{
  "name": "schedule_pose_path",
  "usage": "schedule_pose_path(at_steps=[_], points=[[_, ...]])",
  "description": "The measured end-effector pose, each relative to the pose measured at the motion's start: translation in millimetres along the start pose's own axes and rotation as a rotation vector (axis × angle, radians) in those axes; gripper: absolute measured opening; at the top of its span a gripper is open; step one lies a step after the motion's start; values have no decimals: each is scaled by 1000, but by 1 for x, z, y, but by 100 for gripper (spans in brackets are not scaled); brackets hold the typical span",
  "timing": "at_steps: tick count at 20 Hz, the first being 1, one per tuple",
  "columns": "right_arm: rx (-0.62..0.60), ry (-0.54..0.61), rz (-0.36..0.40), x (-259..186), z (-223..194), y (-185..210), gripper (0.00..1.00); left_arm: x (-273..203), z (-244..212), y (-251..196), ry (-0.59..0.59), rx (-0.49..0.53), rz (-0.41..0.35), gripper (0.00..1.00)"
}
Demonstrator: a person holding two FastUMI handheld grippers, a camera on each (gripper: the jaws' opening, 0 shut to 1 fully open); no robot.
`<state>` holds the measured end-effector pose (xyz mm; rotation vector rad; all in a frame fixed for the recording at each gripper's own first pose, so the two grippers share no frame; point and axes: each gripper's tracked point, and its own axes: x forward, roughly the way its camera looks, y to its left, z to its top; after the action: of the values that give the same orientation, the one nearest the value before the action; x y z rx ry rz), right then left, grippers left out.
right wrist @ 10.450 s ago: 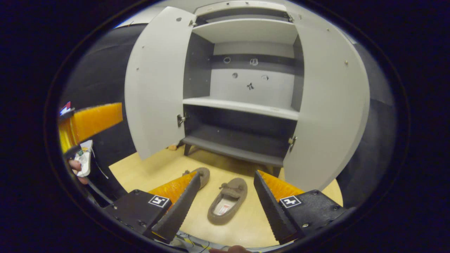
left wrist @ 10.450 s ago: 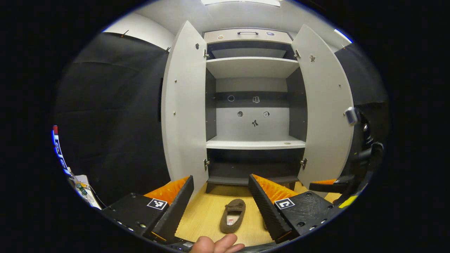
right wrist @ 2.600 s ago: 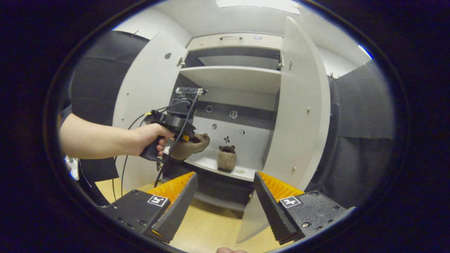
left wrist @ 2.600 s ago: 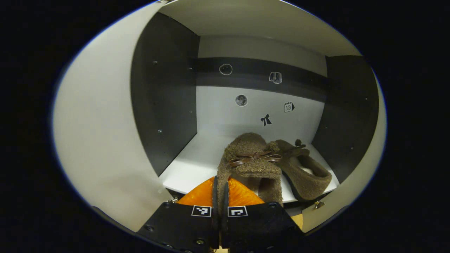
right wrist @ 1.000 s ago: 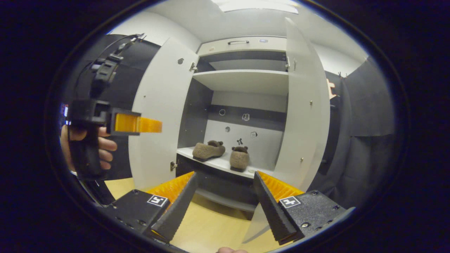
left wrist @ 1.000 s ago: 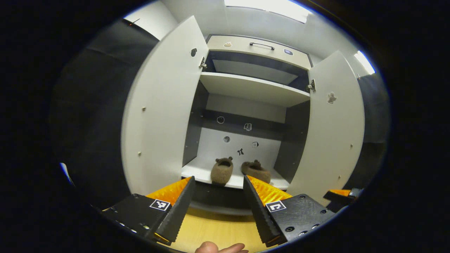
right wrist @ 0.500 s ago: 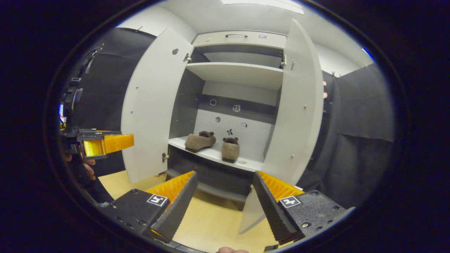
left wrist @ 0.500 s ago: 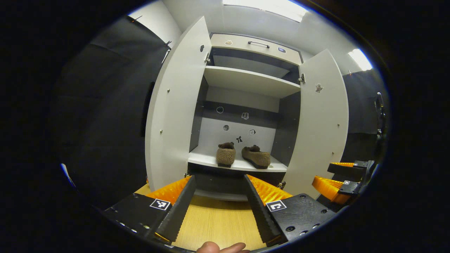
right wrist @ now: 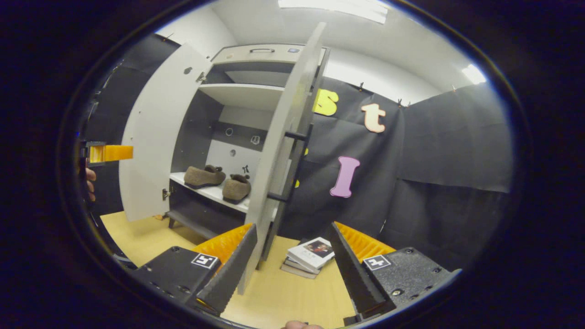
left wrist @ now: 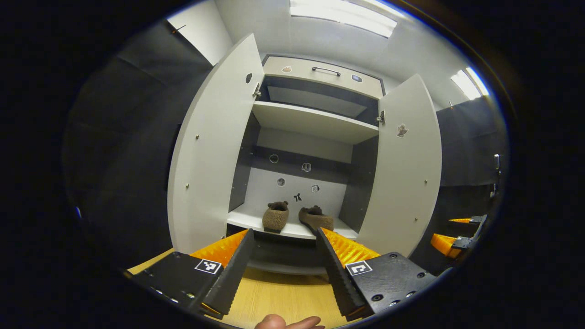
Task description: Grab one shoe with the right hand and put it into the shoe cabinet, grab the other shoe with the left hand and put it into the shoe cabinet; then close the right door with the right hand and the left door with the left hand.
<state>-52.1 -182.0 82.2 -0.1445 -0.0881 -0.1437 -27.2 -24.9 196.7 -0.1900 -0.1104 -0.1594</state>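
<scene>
Two brown fuzzy shoes (left wrist: 275,217) (left wrist: 316,218) stand side by side on the middle shelf of the white shoe cabinet (left wrist: 315,121), whose two doors hang open. My left gripper (left wrist: 284,231) is open and empty, held back from the cabinet and facing the shelf. In the right gripper view the shoes (right wrist: 204,176) (right wrist: 236,187) show past the right door (right wrist: 279,151), seen nearly edge-on just ahead. My right gripper (right wrist: 292,225) is open and empty, straddling that door's lower edge without touching it. The left door (right wrist: 155,137) stands wide open.
A small stack of books (right wrist: 311,253) lies on the wooden floor (right wrist: 283,297) beside the cabinet, behind the right door. Black cloth walls close in on both sides. The other gripper (left wrist: 457,233) shows at the far right of the left gripper view.
Both shoes went from the floor onto the middle shelf and both grippers let go. In the last half second my right gripper swung right, to the right door's free edge.
</scene>
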Motion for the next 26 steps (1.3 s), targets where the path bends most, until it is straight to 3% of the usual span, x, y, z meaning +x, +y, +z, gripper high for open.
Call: schedule_pose_path(at_steps=[3,5,9,13,20,26], points=[[-27,-9,56,13,-4,5,100,-1,2,3,7,17,22,83],[-48,-34,54,22,-5,8,98,-2,3,11,9,40,48,83],[122,-9,108,24,-6,26,95,-5,0,23,16,57,95,83],[154,1,198,29,-3,58,95,-3,1,30,23,49,125,83],[81,-59,340,53,24,129,95,-15,9,61,11,30,216,83],[36,-106,417,87,35,180,95,-51,11,109,7,46,367,83]])
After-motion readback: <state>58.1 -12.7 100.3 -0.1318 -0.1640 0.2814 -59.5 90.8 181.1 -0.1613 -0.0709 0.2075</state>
